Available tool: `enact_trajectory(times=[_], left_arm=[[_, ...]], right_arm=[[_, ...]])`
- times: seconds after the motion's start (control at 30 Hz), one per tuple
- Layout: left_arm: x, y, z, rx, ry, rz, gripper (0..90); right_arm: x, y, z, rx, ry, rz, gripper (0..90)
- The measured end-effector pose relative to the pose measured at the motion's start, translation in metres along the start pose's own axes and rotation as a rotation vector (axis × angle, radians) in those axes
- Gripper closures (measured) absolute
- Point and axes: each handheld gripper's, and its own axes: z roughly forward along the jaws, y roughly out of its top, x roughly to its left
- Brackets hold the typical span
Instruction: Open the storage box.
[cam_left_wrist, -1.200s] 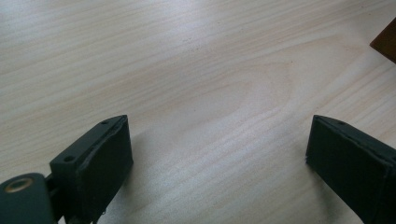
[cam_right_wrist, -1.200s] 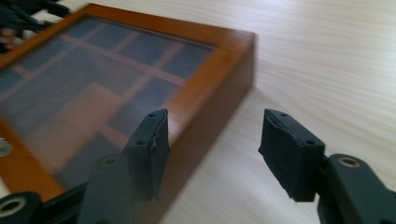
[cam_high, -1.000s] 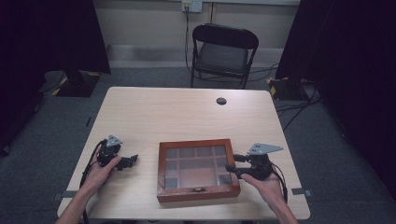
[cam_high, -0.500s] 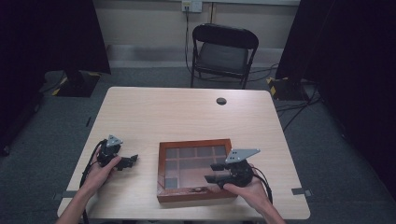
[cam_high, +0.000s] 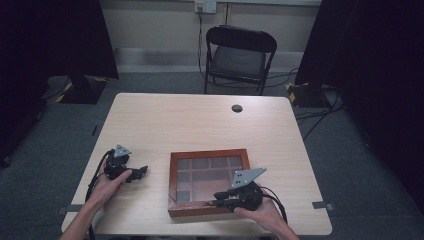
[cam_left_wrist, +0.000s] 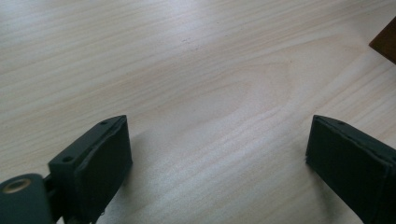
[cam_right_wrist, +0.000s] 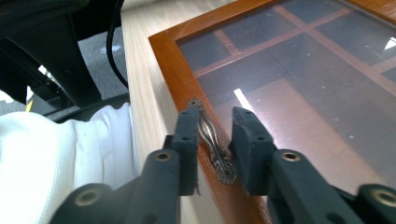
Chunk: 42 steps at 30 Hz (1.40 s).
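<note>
High view: a wooden box with a glass lid divided into panes lies on the table, toward the person's side and right of the middle.
Right gripper: the right gripper sits at the box's near edge, held in the person's hand, its grey plate above it.
Handle: in the right gripper view a small metal handle runs along the box's front frame, right between the two black fingers.
Finger gap, right: narrow; the fingers stand on either side of the handle, one on the outer side of the frame, the other over the glass. Whether the pads press the handle I cannot tell.
Left gripper: the left gripper rests on bare table, well left of the box.
Finger gap, left: wide, with nothing but wood grain between the fingers in the left gripper view.
Box corner: a brown corner shows at the right edge of that view.
</note>
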Motion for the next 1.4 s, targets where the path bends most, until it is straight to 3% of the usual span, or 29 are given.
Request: enact_trajectory(times=[0.43,0.77,0.87,0.93,1.03,1.2,1.3,1.4], left_arm=[[0.0,0.0,0.0,0.0,0.0,-0.001,5.9],[0.0,0.0,-0.001,0.001,0.006,0.001,6.4],[0.003,0.001,-0.004,0.011,0.0,0.011,10.5],[0.004,-0.001,-0.005,0.001,-0.005,-0.004,15.1],[0.005,-0.001,-0.006,0.007,-0.007,-0.001,15.3],[0.002,0.003,-0.01,0.012,-0.011,0.025,19.6],[-0.004,0.007,-0.017,-0.054,-0.044,0.011,19.4],[-0.008,0.009,-0.019,-0.056,-0.067,0.032,19.3]], right_arm=[[0.004,0.002,0.009,0.026,-0.003,-0.048,80.2],[0.005,0.009,0.019,0.021,0.009,-0.042,82.0],[0.005,0.012,0.023,0.022,0.019,-0.039,82.5],[0.005,0.014,0.025,0.025,0.023,-0.039,82.7],[0.004,0.014,0.025,0.025,0.026,-0.04,82.7],[0.004,0.016,0.021,0.008,0.03,-0.033,82.7],[0.004,0.019,0.017,-0.004,0.027,-0.036,82.8],[0.003,0.023,0.015,-0.007,0.035,-0.039,82.7]])
